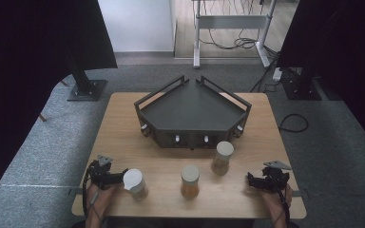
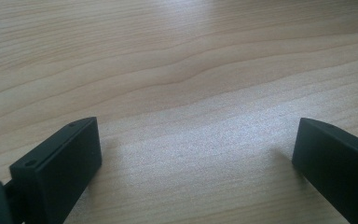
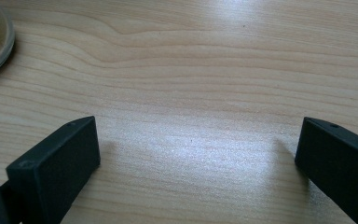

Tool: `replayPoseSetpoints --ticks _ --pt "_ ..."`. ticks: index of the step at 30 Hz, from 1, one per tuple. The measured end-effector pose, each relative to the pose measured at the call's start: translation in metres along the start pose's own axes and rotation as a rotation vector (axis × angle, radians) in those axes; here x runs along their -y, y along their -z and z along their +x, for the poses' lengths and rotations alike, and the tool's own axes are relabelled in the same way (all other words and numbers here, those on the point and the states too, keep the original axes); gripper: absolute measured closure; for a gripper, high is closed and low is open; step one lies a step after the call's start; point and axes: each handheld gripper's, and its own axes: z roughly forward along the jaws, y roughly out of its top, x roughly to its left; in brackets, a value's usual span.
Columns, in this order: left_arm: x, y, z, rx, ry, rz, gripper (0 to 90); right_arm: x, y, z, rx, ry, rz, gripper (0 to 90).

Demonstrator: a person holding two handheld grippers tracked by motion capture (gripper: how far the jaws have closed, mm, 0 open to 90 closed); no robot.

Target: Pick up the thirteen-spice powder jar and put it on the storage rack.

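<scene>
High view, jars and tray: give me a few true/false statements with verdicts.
1. Three jars stand on the table in front of the tray. True.
2. The left tool grips the left jar. False: its jaws are open, with bare wood between them in the left gripper view.
3. The tray holds one jar. False: it holds none.
4. The right tool is open, apart from the right jar. True.
5. The middle jar lies on its side. False: it stands upright.
</scene>
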Motion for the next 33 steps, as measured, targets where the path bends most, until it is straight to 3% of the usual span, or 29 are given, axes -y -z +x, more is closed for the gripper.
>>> replayPoseSetpoints --ticks 21,33 --pt "0.005 0.004 0.005 0.007 0.022 -0.022 7.9 0.000 0.000 -0.001 -0.002 0.000 -0.001 0.0" --pt "0.016 0.014 0.010 0.027 0.031 -0.107 8.3 0.000 0.000 -0.002 -0.008 0.005 -0.001 0.0"
